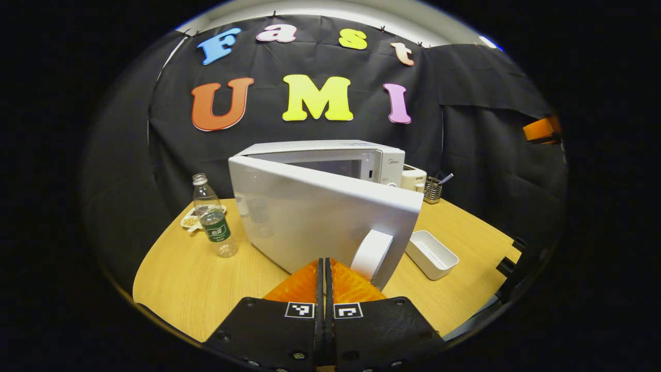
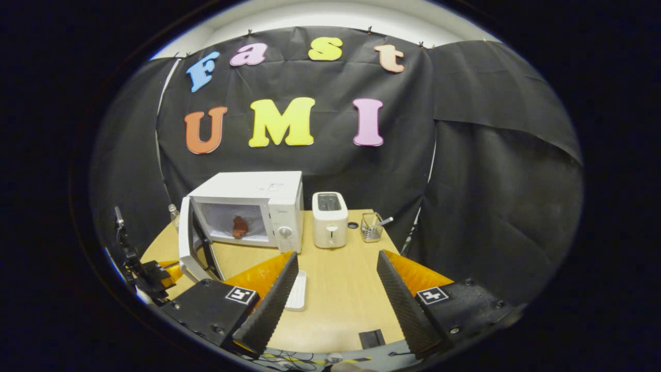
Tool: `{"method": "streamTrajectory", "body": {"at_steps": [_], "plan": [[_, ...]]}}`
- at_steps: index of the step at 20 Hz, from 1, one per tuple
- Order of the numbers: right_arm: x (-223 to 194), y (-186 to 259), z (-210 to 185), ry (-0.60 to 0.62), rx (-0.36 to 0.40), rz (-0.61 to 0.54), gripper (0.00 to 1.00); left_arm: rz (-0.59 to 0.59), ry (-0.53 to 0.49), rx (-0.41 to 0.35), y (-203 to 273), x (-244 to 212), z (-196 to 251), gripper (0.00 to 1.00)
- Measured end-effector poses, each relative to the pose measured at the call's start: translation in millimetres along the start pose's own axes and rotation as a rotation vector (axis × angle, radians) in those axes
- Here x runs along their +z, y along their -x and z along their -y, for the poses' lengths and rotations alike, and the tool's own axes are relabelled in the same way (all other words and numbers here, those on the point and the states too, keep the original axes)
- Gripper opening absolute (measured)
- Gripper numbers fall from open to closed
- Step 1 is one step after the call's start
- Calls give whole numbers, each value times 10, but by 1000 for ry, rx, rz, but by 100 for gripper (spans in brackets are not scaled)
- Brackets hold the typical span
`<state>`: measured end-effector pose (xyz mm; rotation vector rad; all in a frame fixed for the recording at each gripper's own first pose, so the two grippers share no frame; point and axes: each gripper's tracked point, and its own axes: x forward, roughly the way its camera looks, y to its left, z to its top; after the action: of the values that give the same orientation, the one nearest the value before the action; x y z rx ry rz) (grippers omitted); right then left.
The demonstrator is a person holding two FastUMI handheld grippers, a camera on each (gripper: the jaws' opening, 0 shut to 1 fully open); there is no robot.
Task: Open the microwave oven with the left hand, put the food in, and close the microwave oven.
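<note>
The white microwave stands at the back of the wooden table, its door swung partly out toward me. A reddish-brown piece of food lies inside the lit cavity. My left gripper is shut with nothing between its fingers, just in front of the door's outer face and left of the white handle. In the right gripper view the left gripper appears at the far left beside the door's edge. My right gripper hangs open over the table's front, holding nothing.
A white toaster and a wire basket with a utensil stand right of the microwave. A shallow white tray lies on the table in front. A clear water bottle and a small plate sit left of the door.
</note>
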<state>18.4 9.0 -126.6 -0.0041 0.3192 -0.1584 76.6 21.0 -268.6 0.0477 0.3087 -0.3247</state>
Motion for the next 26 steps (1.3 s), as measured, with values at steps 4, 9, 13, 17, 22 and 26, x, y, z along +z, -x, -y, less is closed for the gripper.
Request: {"method": "streamTrajectory", "body": {"at_steps": [4,9,13,17,22,26], "plan": [[25,-176,138,-9,-2,-13,98,-3,-13,-27,-289,118,188,0],[88,-436,281,-7,4,-26,98,-3,-19,-43,-659,251,379,0],[264,-715,318,-5,12,-21,98,-3,-11,-44,-955,326,501,0],[338,-861,453,7,16,-26,98,-8,-6,-39,-1262,391,596,0],[323,-1018,615,7,17,-49,98,9,16,-11,-1643,541,646,0],[322,-1109,676,9,23,-63,98,17,30,13,-1945,658,636,0]]}}
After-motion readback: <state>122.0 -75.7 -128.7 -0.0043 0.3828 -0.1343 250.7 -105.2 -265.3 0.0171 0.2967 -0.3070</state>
